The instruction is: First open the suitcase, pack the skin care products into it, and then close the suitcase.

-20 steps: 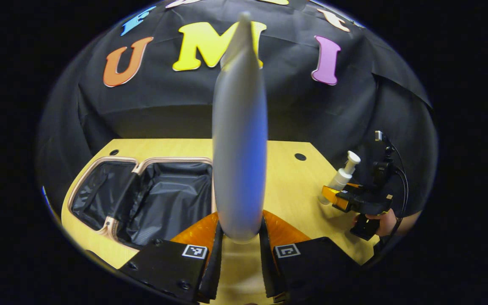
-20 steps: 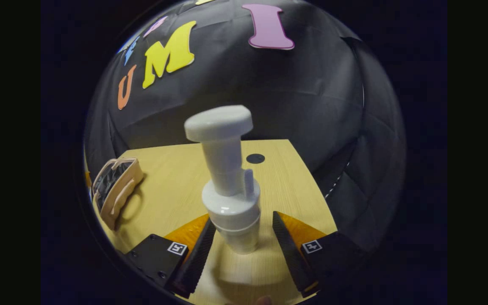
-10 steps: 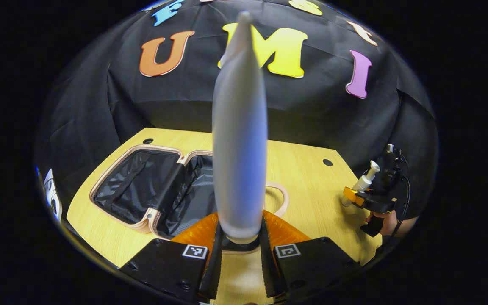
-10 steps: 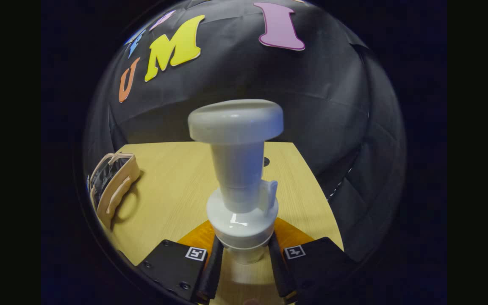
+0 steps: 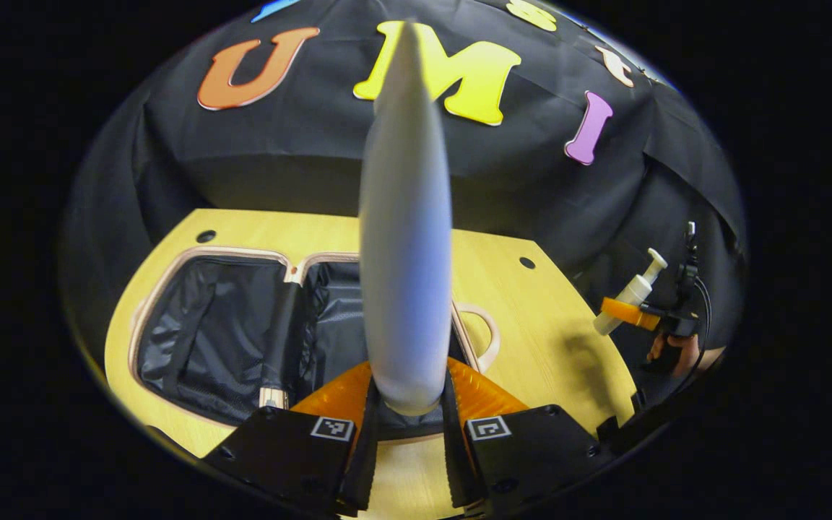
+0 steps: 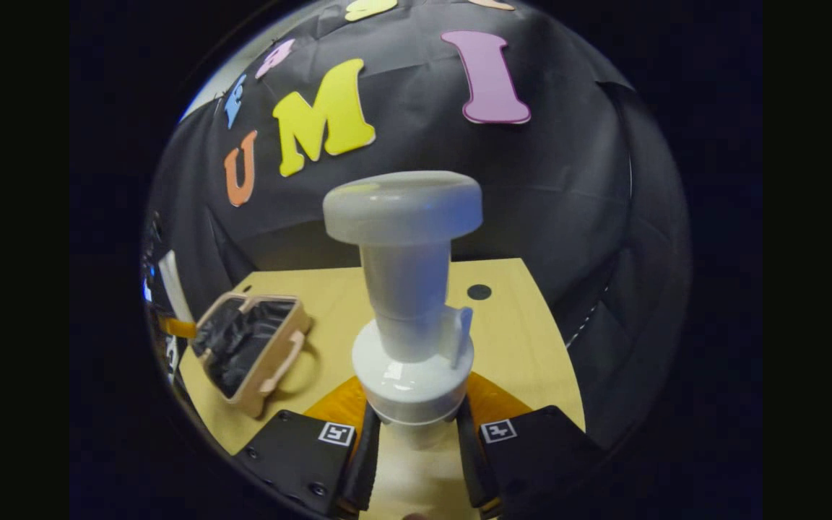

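Open suitcase point(image 5: 228, 339), black-lined; tube point(image 5: 405, 238) above it.

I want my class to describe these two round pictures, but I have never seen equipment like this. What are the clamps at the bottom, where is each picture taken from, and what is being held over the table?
No robot is at work here: a person holds a two-finger gripper in each hand, and a wide-angle camera rides on each one, looking along its fingers.

In the left gripper view, the left gripper is shut on a pale tube, held upright. Beyond it, on the wooden table, lies the suitcase, open, its dark lining showing. Far right you see the other gripper with the hand that holds it.

In the right gripper view, the right gripper is shut on a white pump bottle. The suitcase appears again at the left, farther off.

Both products are still outside the suitcase.
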Available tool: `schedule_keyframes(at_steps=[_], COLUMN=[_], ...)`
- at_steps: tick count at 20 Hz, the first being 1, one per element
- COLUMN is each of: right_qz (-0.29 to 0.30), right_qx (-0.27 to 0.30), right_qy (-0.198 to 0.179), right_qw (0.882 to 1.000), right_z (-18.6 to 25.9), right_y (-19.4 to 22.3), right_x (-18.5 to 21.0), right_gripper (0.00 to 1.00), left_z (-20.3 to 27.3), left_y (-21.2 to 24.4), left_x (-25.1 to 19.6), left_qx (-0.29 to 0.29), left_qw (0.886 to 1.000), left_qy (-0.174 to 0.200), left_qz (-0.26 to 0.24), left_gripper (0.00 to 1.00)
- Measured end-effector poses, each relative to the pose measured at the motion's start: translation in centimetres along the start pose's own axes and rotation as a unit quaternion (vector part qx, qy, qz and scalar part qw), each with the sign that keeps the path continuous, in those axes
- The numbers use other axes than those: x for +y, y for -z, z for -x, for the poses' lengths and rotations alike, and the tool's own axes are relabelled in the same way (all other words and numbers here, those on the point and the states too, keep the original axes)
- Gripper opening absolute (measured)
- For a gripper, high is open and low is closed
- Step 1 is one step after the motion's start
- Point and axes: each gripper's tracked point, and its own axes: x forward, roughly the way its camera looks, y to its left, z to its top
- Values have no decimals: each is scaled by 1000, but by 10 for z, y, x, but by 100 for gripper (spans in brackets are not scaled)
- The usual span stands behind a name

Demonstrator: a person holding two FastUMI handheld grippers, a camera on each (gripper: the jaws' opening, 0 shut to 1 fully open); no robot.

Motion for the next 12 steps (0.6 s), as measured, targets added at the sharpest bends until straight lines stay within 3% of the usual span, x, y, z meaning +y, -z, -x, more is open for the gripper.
schedule_keyframes(at_steps=[3,7,10,12], right_qz=[-4,-11,-14,-19], right_qx=[-2,5,12,15], right_qy=[-14,-14,-5,1], right_qw=[1000,1000,1000,1000], right_z=[32,59,72,81], right_y=[-9,-6,2,4], right_x=[25,53,69,78], right_gripper=[46,44,46,46], left_z=[-19,-44,-56,-53], left_y=[17,41,53,58], left_x=[16,29,28,13], left_qx=[55,142,212,264], left_qw=[996,980,959,934], left_qy=[61,136,183,232], left_qz=[19,23,39,67], left_gripper=[42,42,43,43])
